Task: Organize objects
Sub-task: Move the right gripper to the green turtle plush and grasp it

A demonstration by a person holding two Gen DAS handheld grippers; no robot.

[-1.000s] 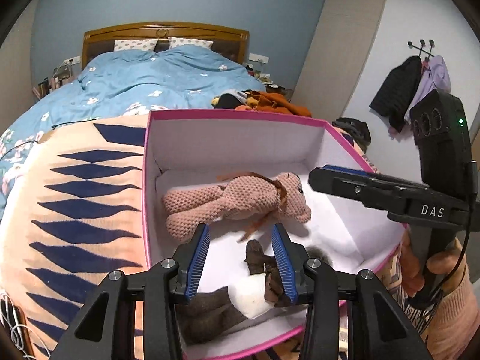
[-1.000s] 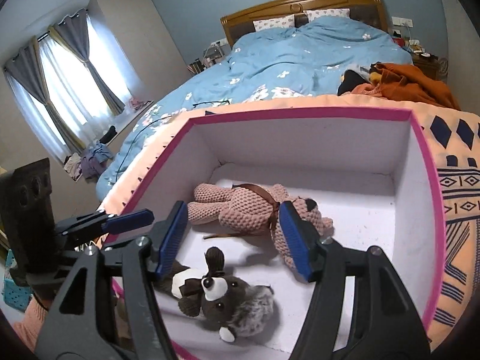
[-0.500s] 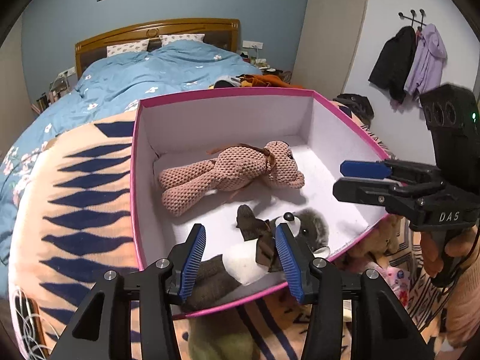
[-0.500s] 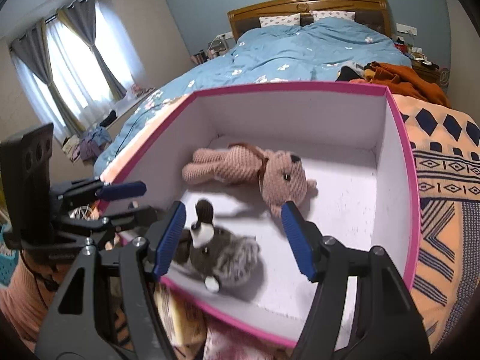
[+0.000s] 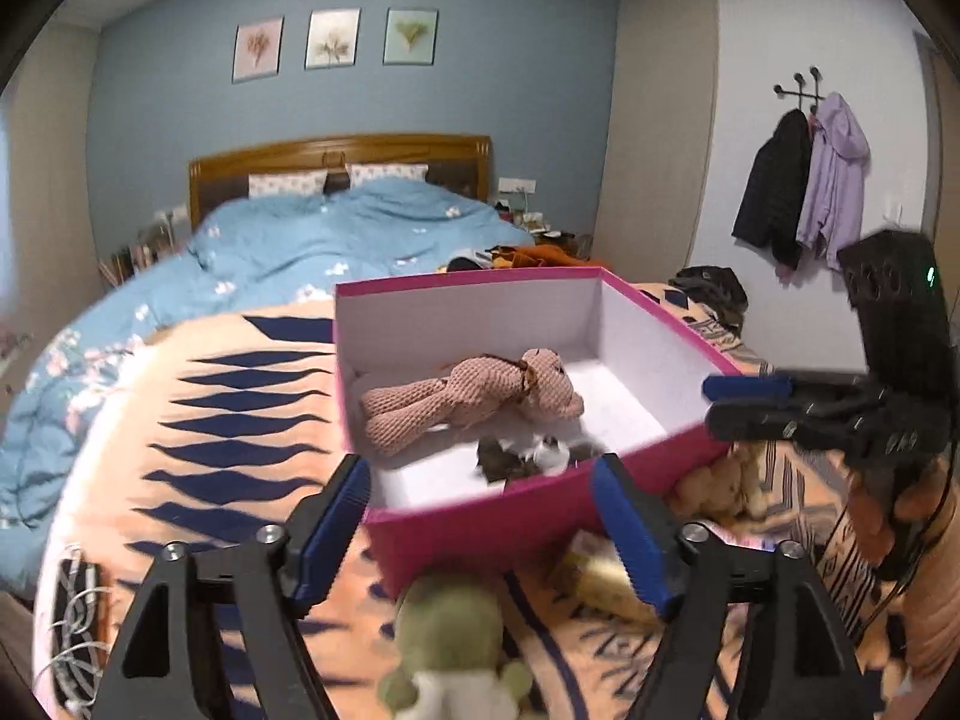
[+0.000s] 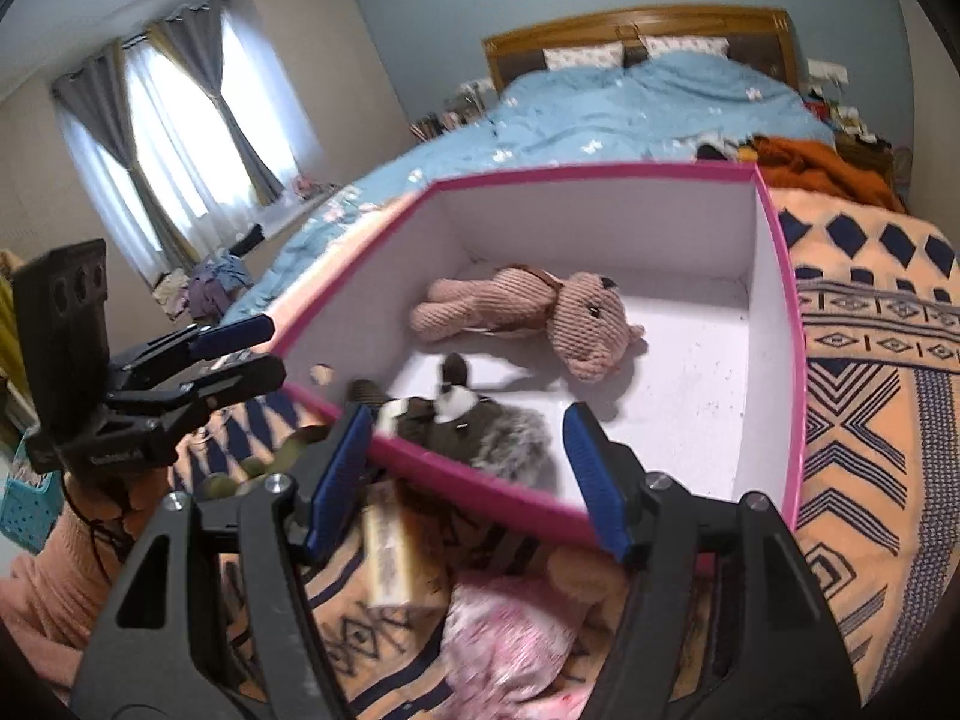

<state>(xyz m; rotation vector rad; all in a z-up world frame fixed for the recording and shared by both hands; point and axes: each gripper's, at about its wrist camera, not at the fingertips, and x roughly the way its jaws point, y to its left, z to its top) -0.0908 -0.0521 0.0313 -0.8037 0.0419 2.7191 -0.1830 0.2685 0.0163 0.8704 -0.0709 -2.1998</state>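
While both grippers hang over the orange patterned blanket [image 5: 198,420] on the bed, each stands with its jaws spread wide and nothing between them. Just ahead of the left gripper [image 5: 480,516] sits the pink box [image 5: 516,516], its near wall facing the blue pads. Inside, farther from the gripper, a pink knitted teddy bear [image 5: 474,396] lies on its side across the white floor, and nearer, close behind the front wall, a dark brown and white plush animal [image 5: 528,456] shows only partly. Directly below the left gripper, between its fingers and outside the box, lies a green plush toy [image 5: 450,642], blurred. To the right of this gripper a small tan plush [image 5: 720,486] rests against the box's outer corner, and beyond it the right gripper [image 5: 744,402] hovers by the box's right wall.

From the right gripper's own view [image 6: 462,474], the box's near rim [image 6: 480,480] crosses between its pads, with the brown plush [image 6: 474,426] just behind that rim and the teddy bear [image 6: 540,312] farther in. Beneath this gripper lie a pale rectangular packet [image 6: 390,558] and a pink fluffy item [image 6: 516,636]. Off to its left is the left gripper [image 6: 240,348], beside the box's left wall.
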